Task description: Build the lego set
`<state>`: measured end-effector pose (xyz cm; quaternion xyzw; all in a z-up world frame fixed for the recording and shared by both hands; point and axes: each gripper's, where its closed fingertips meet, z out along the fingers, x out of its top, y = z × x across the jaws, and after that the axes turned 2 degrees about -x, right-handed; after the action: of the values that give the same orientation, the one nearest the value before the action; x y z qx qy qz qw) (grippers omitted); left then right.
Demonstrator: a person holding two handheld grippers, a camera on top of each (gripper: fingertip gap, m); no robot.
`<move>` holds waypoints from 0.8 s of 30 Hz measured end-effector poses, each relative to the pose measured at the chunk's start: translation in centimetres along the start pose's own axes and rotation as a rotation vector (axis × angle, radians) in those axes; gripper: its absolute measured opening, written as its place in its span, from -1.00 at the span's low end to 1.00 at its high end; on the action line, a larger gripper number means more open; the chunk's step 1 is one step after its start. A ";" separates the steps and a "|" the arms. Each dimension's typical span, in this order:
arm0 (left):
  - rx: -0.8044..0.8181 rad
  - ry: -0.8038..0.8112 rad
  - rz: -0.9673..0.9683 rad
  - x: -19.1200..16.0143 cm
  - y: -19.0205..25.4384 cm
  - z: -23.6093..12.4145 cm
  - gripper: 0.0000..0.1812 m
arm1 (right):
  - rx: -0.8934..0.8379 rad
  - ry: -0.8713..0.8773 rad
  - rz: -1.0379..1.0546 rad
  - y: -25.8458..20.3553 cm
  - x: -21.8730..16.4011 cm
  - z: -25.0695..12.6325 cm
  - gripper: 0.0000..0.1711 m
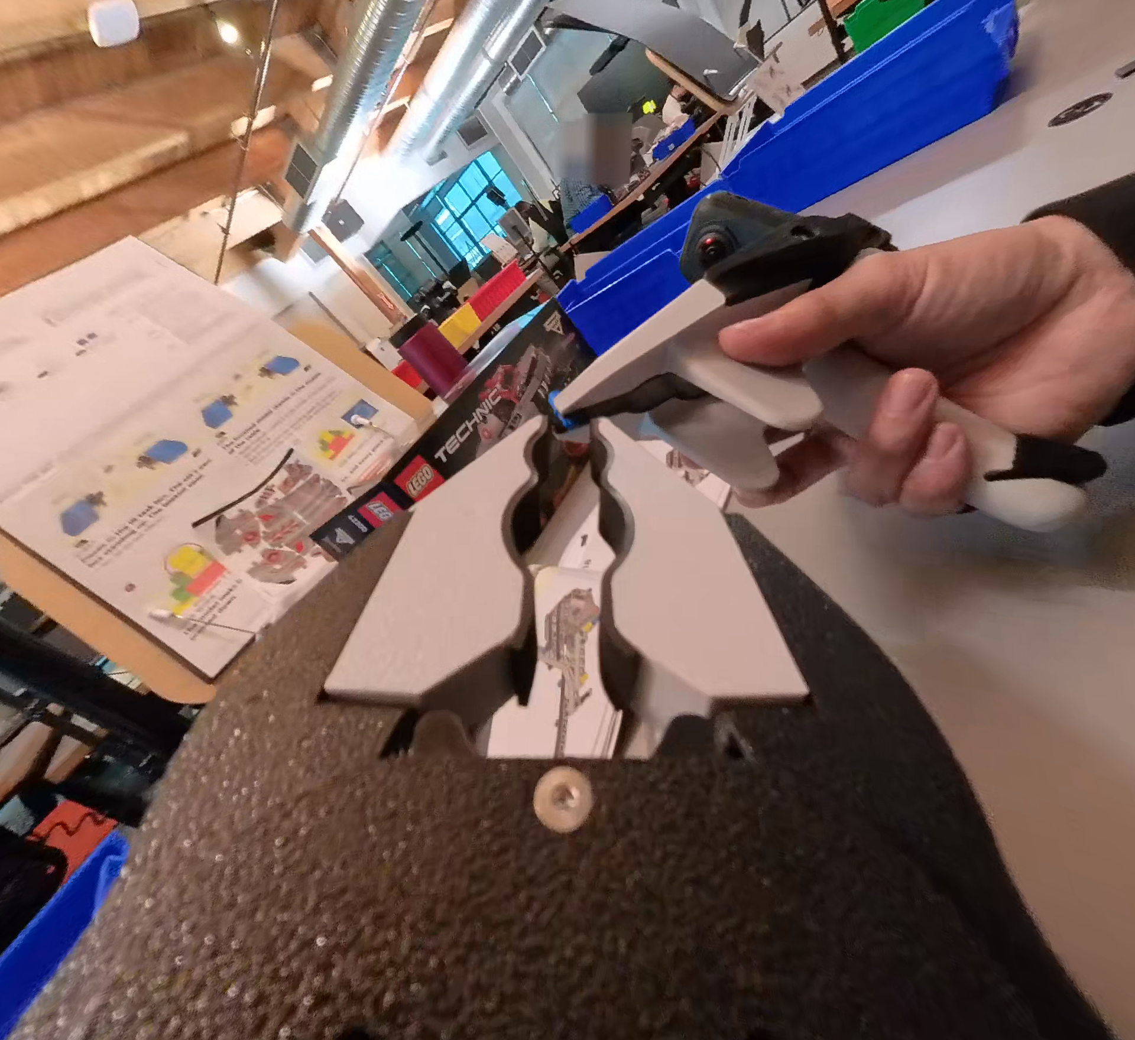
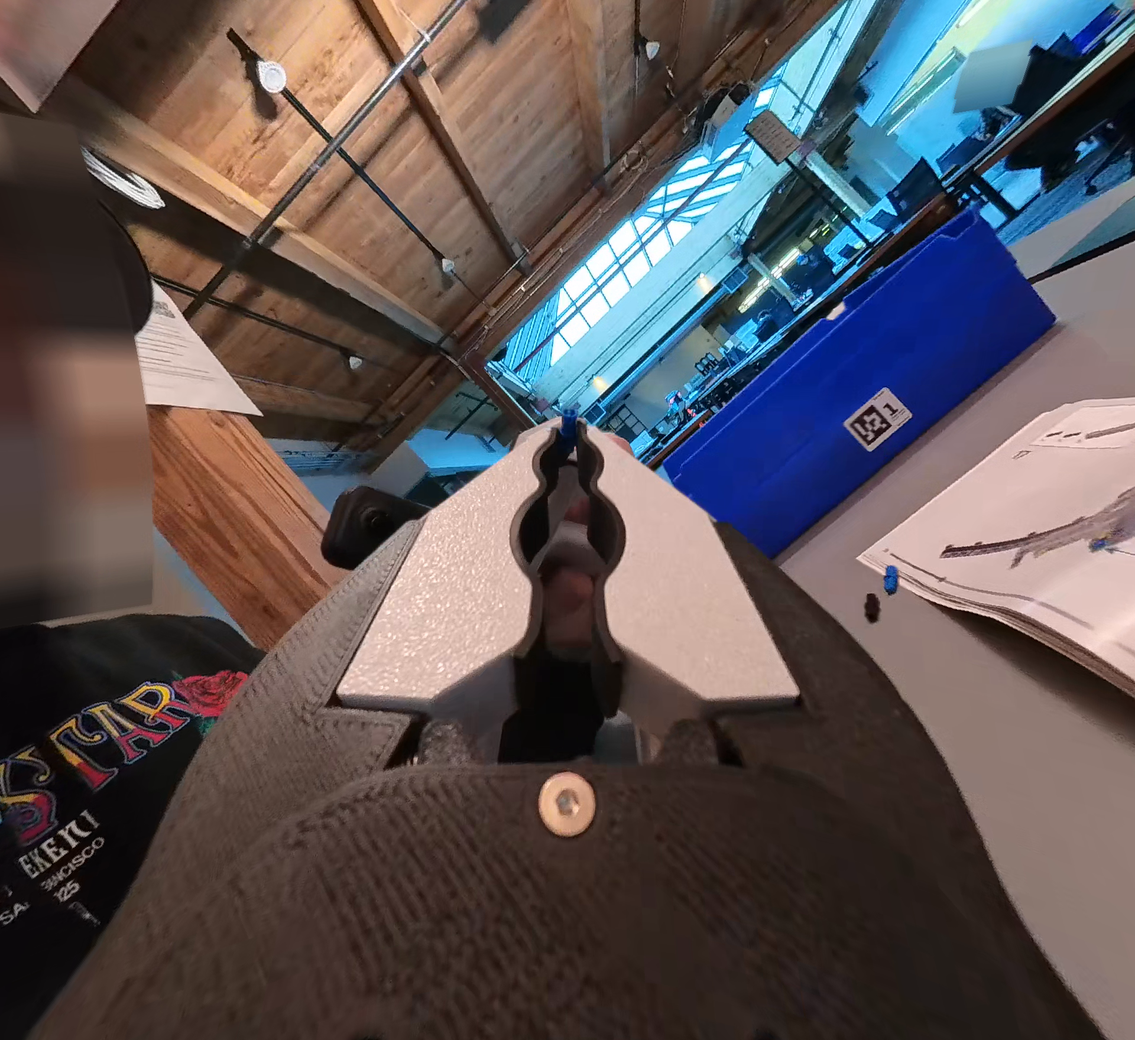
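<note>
My right gripper [image 2: 568, 449] is shut on a small blue pin [image 2: 568, 427] that sticks out past its tips. In the left wrist view the right gripper [image 1: 564, 416] comes in from the right, held by a hand [image 1: 952, 372], with the blue pin [image 1: 557, 401] right at the tips of my left gripper [image 1: 568, 430]. The left jaws stand close together with a narrow gap. Something dark sits in that gap; I cannot tell if it is a held piece. Both grippers are raised above the table. The open instruction booklet [image 2: 1013, 525] lies below.
A loose blue pin [image 2: 889, 579] and a black pin [image 2: 870, 605] lie on the grey table [image 2: 921, 765] by the booklet. A long blue bin [image 2: 860, 390] stands behind, also in the left wrist view [image 1: 860, 114]. The Lego box [image 1: 467, 446] and a printed sheet on a board [image 1: 153, 427] are left. My two grippers' fingertips are within a few centimetres of each other.
</note>
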<state>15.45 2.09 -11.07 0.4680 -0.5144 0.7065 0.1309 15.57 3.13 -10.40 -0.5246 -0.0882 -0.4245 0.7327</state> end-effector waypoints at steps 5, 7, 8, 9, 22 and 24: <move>0.009 -0.017 0.026 0.0 -0.2 -0.2 -0.99 | -0.014 -0.008 -0.023 0.0 0.0 0.1 -0.96; 0.001 -0.019 0.025 -0.1 -0.2 -0.2 -0.99 | -0.033 -0.034 -0.072 0.1 -0.1 0.0 -0.95; -0.005 -0.017 0.022 -0.2 -0.1 -0.2 -0.99 | -0.043 -0.051 -0.095 0.1 -0.2 -0.1 -0.95; -0.008 -0.013 0.022 -0.2 -0.1 -0.2 -0.99 | -0.052 -0.068 -0.115 0.1 -0.2 -0.1 -0.96; -0.049 -0.007 0.056 -0.6 0.3 -0.6 -1.00 | -0.118 -0.239 -0.251 0.2 -0.5 -0.4 -0.94; -0.057 -0.001 0.066 -0.6 0.3 -0.8 -1.00 | -0.115 -0.258 -0.231 0.1 -0.7 -0.4 -0.95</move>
<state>15.12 2.75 -11.74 0.4474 -0.5495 0.6953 0.1205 15.10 3.14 -11.03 -0.6020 -0.2167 -0.4394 0.6305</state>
